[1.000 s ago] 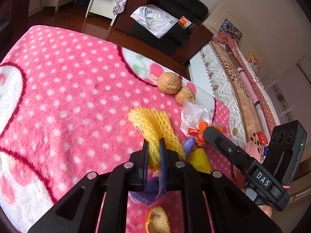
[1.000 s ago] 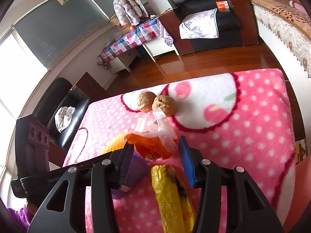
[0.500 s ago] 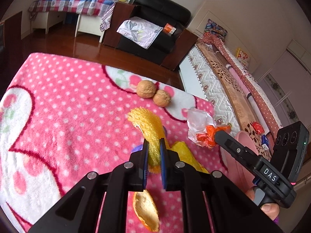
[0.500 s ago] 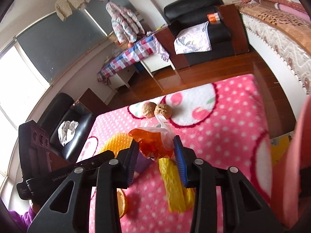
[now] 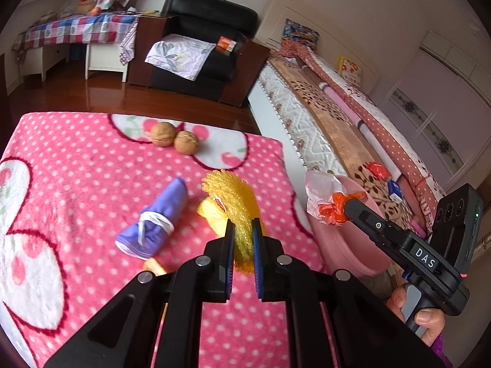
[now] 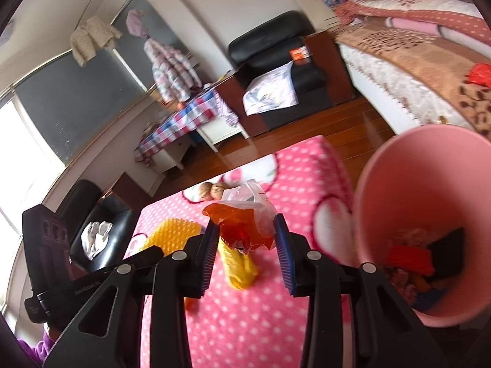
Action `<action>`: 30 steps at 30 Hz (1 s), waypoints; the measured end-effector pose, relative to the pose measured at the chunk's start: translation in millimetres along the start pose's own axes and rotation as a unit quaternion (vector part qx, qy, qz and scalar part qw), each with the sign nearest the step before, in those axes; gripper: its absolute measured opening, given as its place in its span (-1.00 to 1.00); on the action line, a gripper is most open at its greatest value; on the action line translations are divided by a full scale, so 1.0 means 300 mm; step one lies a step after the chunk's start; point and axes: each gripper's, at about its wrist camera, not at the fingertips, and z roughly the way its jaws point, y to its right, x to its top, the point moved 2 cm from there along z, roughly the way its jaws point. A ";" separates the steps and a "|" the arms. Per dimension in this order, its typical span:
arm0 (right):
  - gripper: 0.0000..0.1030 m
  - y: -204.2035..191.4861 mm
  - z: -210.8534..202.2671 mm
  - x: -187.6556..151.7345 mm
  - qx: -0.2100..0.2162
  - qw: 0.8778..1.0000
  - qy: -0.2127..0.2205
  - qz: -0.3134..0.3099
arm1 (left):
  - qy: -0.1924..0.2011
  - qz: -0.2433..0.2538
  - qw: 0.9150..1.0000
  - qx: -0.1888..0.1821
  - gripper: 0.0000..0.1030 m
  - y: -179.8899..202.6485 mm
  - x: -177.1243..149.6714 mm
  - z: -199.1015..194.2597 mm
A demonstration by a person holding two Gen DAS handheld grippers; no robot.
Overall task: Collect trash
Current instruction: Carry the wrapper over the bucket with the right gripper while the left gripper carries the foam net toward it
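My left gripper [image 5: 242, 239] is shut on a yellow foam fruit net [image 5: 233, 196] and holds it above the pink dotted blanket [image 5: 76, 168]. My right gripper [image 6: 247, 245] is shut on an orange and clear plastic wrapper [image 6: 245, 224], lifted off the blanket beside the pink trash bin [image 6: 429, 214]; it also shows in the left wrist view [image 5: 349, 207] with the wrapper [image 5: 325, 202] over the bin's rim [image 5: 353, 190]. The bin holds several pieces of trash [image 6: 414, 260].
On the blanket lie a yellow bag [image 6: 239, 270], a rolled purple cloth [image 5: 156, 220], an orange peel [image 5: 153, 266] and two walnuts [image 5: 173, 138]. A bed [image 5: 337, 116] runs along the right. A black armchair [image 5: 202, 55] stands beyond the wooden floor.
Both grippers have risen from the blanket with their loads. My right gripper closed on the wrapper and carried it right, to the pink bin. The purple cloth and yellow bag are uncovered.
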 end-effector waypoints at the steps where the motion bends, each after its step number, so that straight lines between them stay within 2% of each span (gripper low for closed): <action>1: -0.28 0.019 -0.021 -0.003 -0.011 1.000 0.005 0.003 | -0.002 0.004 1.000 -0.002 -0.81 0.016 -0.004 0.003; 14: -0.28 0.209 -0.185 -0.007 -0.091 0.994 0.051 0.033 | -0.029 0.074 0.997 -0.020 -0.81 0.239 -0.044 0.057; 30: -0.28 0.346 -0.217 -0.006 -0.118 0.989 0.059 0.072 | -0.047 0.121 0.991 -0.033 -0.81 0.405 -0.028 0.145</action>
